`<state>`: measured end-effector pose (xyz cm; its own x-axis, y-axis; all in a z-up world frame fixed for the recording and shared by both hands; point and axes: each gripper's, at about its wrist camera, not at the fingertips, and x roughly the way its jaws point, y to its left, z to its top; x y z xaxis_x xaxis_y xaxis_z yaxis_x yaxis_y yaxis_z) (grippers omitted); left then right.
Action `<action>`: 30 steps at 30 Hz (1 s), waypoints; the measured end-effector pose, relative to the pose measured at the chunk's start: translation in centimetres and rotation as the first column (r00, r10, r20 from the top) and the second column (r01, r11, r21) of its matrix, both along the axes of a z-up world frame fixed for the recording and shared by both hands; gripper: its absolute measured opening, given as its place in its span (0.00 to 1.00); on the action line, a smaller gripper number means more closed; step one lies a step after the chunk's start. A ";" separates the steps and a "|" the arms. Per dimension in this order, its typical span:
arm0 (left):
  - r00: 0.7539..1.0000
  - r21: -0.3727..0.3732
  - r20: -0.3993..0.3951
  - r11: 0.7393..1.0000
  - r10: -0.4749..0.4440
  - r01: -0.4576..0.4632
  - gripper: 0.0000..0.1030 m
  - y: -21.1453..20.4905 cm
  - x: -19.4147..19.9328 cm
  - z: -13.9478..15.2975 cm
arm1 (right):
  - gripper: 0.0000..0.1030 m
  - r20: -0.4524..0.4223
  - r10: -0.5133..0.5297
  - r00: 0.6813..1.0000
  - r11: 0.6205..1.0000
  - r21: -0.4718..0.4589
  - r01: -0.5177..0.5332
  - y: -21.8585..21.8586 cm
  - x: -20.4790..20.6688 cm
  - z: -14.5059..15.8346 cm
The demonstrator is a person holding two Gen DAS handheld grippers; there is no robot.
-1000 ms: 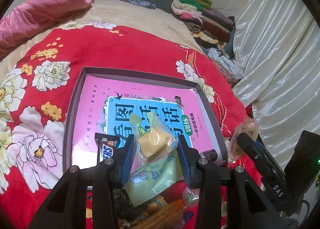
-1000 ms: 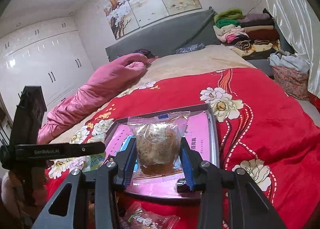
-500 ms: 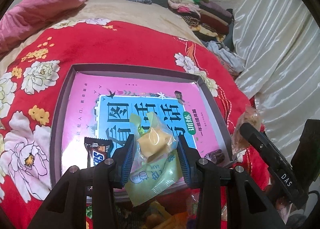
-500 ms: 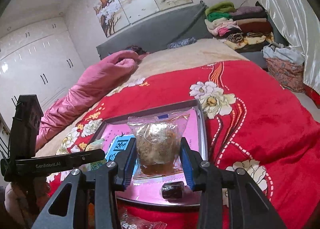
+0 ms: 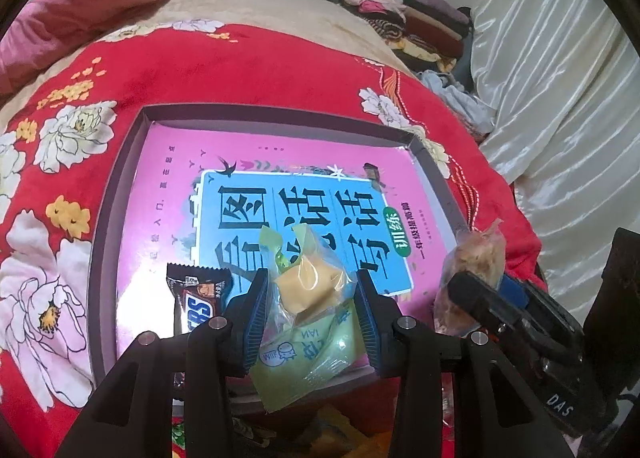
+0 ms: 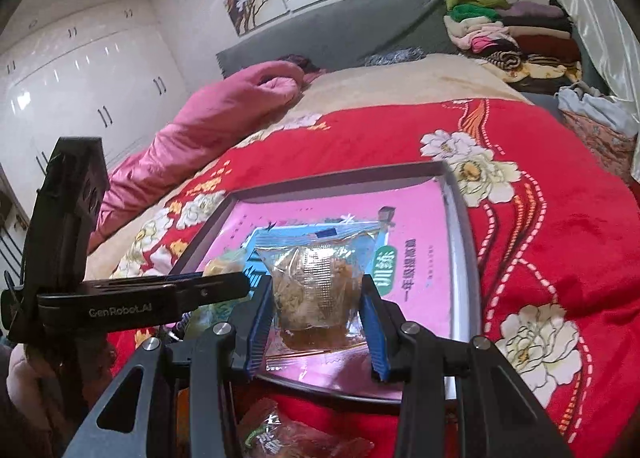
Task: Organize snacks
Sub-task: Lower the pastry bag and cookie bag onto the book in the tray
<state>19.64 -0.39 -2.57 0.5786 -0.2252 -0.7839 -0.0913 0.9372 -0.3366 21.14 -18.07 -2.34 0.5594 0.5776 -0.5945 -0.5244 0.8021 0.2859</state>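
Note:
My left gripper is shut on a green-wrapped yellow pastry and holds it over the near edge of a grey tray lined with a pink and blue book. A Snickers bar lies in the tray at the near left. My right gripper is shut on a clear packet of brown floss cake, held over the tray's near right part. The right gripper and its packet also show at the right of the left wrist view.
The tray sits on a red floral blanket. More wrapped snacks lie loose below the grippers, in front of the tray. A pink quilt lies at the far left, folded clothes at the far right, white curtain to the right.
Both grippers have moved forward over the tray with their snacks. The right gripper has come closer beside the left one. A dark candy seen at the tray's near edge is now hidden.

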 end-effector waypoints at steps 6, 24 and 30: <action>1.000 0.000 -0.009 1.000 -0.004 0.004 0.42 0.1 0.0 -0.5 | 0.41 -0.024 0.053 0.998 0.998 -0.032 -0.054 1.4 -0.2 -0.8; 0.999 0.007 -0.033 1.000 -0.010 0.011 0.42 -0.1 0.0 -1.6 | 0.42 -0.054 0.054 0.997 0.993 -0.102 -0.060 2.4 0.2 -2.2; 0.999 0.006 -0.037 1.000 -0.013 0.013 0.43 -0.1 0.0 -1.6 | 0.43 -0.070 0.051 0.996 0.991 -0.119 -0.059 2.6 0.4 -2.6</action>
<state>19.66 -0.46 -4.20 0.5464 -0.2273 -0.8061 -0.0910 0.9407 -0.3269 21.51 -15.52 -4.91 0.4858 0.5279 -0.6967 -0.5518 0.8034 0.2240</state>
